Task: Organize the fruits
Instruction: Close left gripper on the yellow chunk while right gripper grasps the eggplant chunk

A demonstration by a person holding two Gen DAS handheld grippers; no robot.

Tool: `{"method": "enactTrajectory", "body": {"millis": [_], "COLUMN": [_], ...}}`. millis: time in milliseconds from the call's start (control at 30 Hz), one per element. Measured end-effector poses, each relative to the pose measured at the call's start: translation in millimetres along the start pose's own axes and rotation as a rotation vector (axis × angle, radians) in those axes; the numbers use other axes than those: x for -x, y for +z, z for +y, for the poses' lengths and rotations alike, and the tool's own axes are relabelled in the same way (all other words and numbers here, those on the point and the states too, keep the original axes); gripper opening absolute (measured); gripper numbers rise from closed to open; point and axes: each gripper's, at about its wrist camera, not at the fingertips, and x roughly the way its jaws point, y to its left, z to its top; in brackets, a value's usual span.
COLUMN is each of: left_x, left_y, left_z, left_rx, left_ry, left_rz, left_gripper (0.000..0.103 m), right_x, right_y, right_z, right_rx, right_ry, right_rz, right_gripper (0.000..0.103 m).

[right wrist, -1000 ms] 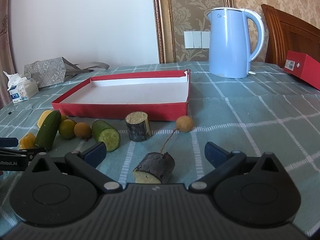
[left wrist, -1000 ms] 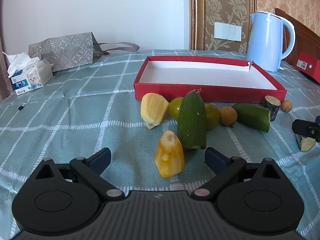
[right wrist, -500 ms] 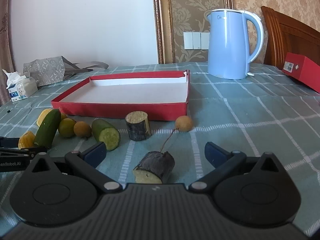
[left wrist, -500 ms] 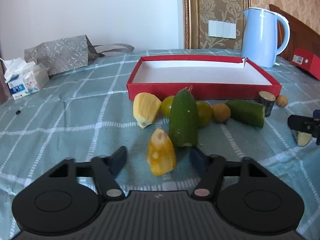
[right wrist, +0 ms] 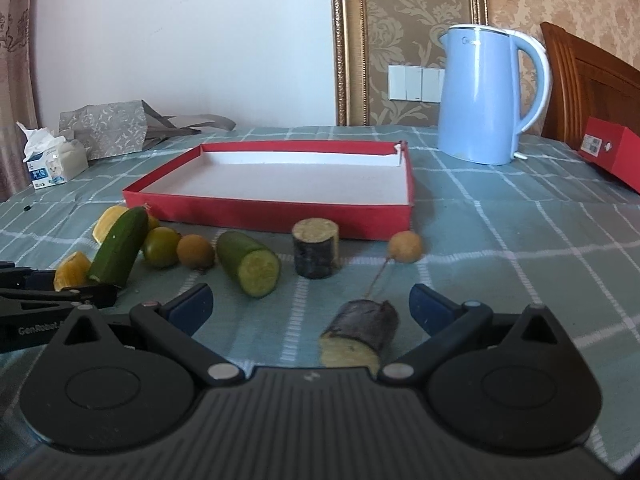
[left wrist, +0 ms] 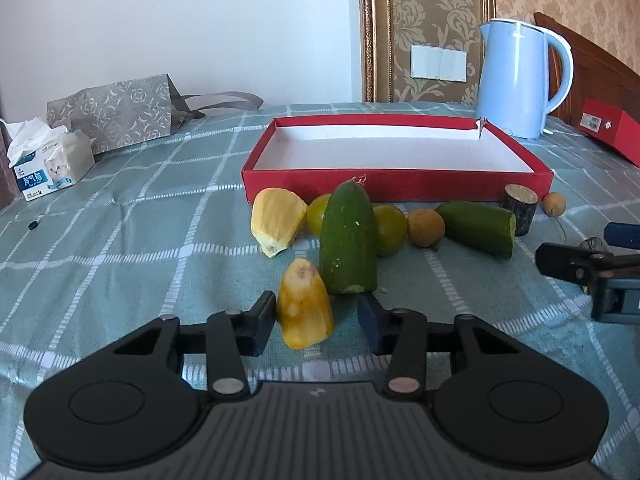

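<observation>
The yellow fruit piece (left wrist: 305, 312), near the table's front edge, looks soft and slippery, so the left gripper (left wrist: 316, 322) is closing gently around its fat bottom while the right gripper (right wrist: 310, 306) is staying spread.

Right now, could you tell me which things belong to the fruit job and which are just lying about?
Job: orange piece, yellow piece, cucumbers, tray, left gripper closing on the orange piece.
Lying about: kettle, tissues, bag.
</observation>
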Motion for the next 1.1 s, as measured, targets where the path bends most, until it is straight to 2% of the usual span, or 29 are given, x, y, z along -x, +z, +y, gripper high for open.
{"method": "enactTrajectory", "body": {"millis": [33, 133, 200, 500, 633, 667, 833, 900, 1033, 1067, 1100], "left_x": [0, 2, 2, 8, 12, 13, 18, 19, 19, 19, 19], "left_y": [0, -1, -1, -4, -6, -6, -6, -5, -6, -6, -6], "left_z": [-1, -4, -4, -9, -14, -16, -23, -25, -29, -28, -27], "left_rx": [-0.007, -0.02, -0.014, 0.001, -0.007, -0.006, -0.027, -0.037, -0.049, -0.045, -0.039], "left_ry": [-0.002, 0.003, -0.003, -0.043, -0.056, -0.063, -0.071, -0.084, -0.094, -0.096, -0.101], "left_rz": [-0.003, -0.007, -0.008, -0.016, -0.027, -0.028, -0.048, -0.051, -0.053, -0.054, -0.055], "left_gripper": [0.035, 0.031, 0.028, 0.028, 0.027, 0.027, 0.027, 0.027, 0.027, 0.027, 0.027], "right_x": [0, 0, 1, 2, 0, -2, -14, -13, -14, -13, -13], "right_y": [0, -2, -3, -4, -4, -4, -5, -4, -1, -1, -1], "right_z": [2, 2, -5, -2, -14, -17, -18, -16, -14, -14, -13], "right_rx": [0.004, 0.013, -0.016, 0.016, -0.023, -0.035, -0.039, -0.037, -0.022, -0.02, -0.014], "right_ry": [-0.006, -0.073, -0.069, -0.093, -0.114, -0.112, -0.125, -0.127, -0.132, -0.126, -0.127], "right_rz": [0.0, 0.017, 0.032, 0.043, 0.074, 0.085, 0.133, 0.124, 0.126, 0.125, 0.121], "right_gripper": [0.103, 0.103, 0.103, 0.103, 0.1, 0.096, 0.086, 0.067, 0.05, 0.041, 0.04]}}
